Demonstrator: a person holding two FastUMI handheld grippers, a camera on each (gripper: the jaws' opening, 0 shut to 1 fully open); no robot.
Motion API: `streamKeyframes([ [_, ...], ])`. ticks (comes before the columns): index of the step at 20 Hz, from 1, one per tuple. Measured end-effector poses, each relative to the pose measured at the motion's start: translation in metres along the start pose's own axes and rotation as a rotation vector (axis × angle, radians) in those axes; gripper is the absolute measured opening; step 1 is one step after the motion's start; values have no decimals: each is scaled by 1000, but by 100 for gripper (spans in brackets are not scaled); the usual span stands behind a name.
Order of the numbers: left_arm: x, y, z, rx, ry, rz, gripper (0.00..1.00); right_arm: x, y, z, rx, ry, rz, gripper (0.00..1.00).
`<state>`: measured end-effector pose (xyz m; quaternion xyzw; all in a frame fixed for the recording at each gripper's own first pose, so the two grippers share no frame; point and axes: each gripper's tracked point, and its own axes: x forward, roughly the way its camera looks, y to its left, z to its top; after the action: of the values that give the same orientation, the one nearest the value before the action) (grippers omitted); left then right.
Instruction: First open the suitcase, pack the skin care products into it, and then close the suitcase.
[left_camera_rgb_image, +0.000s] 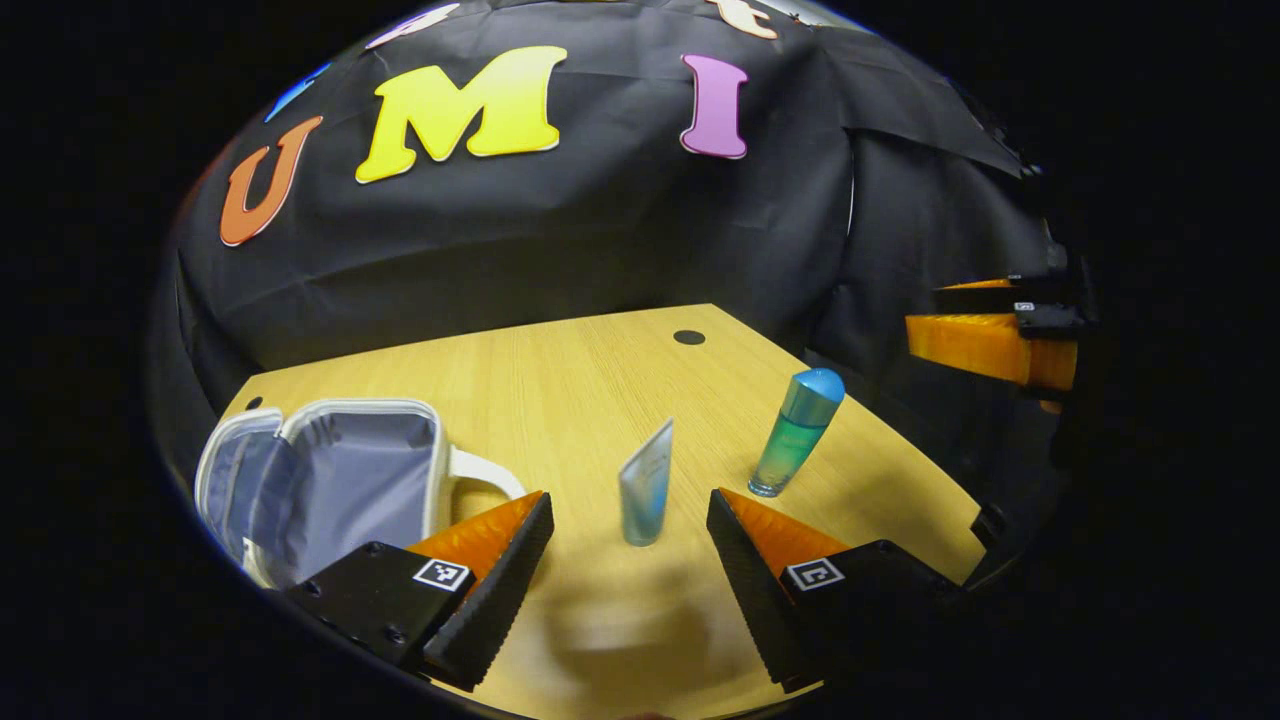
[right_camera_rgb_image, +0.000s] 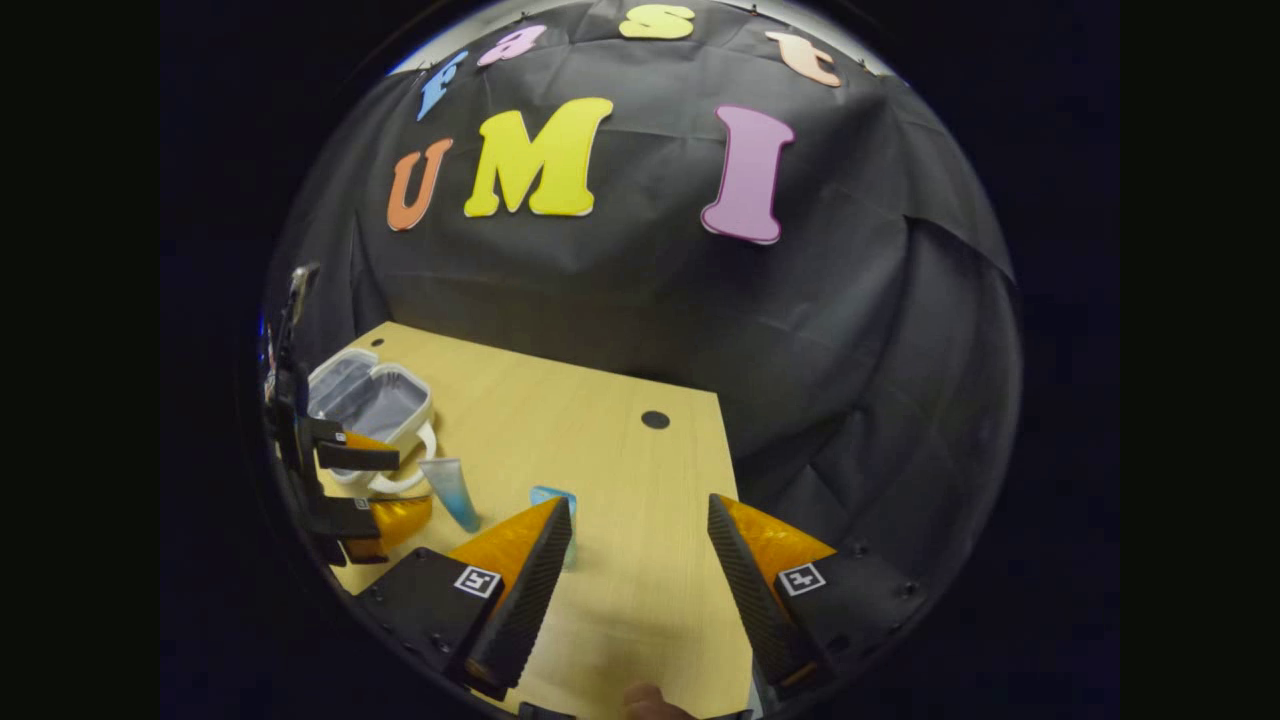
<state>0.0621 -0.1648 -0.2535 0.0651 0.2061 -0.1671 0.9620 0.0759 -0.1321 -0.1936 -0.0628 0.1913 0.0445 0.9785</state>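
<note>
In the left gripper view, the left gripper (left_camera_rgb_image: 630, 520) hangs over a wooden table (left_camera_rgb_image: 560, 370) with its jaws spread wide and nothing between them. A small blue-tinted tube (left_camera_rgb_image: 645, 490) stands upright on its cap just ahead of the jaws, roughly centred in the gap and touching neither one. A teal bottle (left_camera_rgb_image: 797, 432) with a blue cap stands farther ahead, beyond the right jaw and well apart from the tube. The suitcase (left_camera_rgb_image: 330, 480), a small white-edged case with a grey lining and a white handle, lies open beyond the left jaw; its near corner is hidden behind that jaw and its far left side is cut off at the rim of the view, so what is inside the suitcase cannot be made out in full. At the far right edge the right gripper (left_camera_rgb_image: 990, 340) appears only in part, well apart from the bottle. In the right gripper view, the right gripper (right_camera_rgb_image: 640, 525) also has its jaws wide open and empty above the table (right_camera_rgb_image: 640, 480). The bottle (right_camera_rgb_image: 553, 497) is mostly hidden behind the left jaw, with little more than its blue cap showing. The tube (right_camera_rgb_image: 452, 492) stands farther left, near the left gripper (right_camera_rgb_image: 372, 490), whose jaws are seen from the side with the suitcase (right_camera_rgb_image: 370, 400) behind them. A fingertip (right_camera_rgb_image: 650, 700) is cut off at the bottom edge.
</note>
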Motion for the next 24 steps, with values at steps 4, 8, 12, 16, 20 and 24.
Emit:
streamKeyframes([
  [4, 48, 2, -20, -65, 25, 86, 89, 8, -14, -29, -25, 49, 11, 82],
  [8, 73, 0, -33, -132, 50, 97, 75, 15, -12, -45, -13, 80, 43, 82],
  [12, 69, 8, -38, -122, 79, 114, 47, 25, 4, -48, 9, 87, 88, 82],
  [16, 41, 6, -26, -131, 89, 99, 45, 39, 29, -49, 20, 94, 136, 81],
  [20, -14, 10, 7, -120, 48, 121, 45, 69, 58, -51, 38, 98, 168, 81],
  [24, -76, 30, 31, -154, 30, 171, 45, 105, 73, -60, 41, 101, 154, 82],
])
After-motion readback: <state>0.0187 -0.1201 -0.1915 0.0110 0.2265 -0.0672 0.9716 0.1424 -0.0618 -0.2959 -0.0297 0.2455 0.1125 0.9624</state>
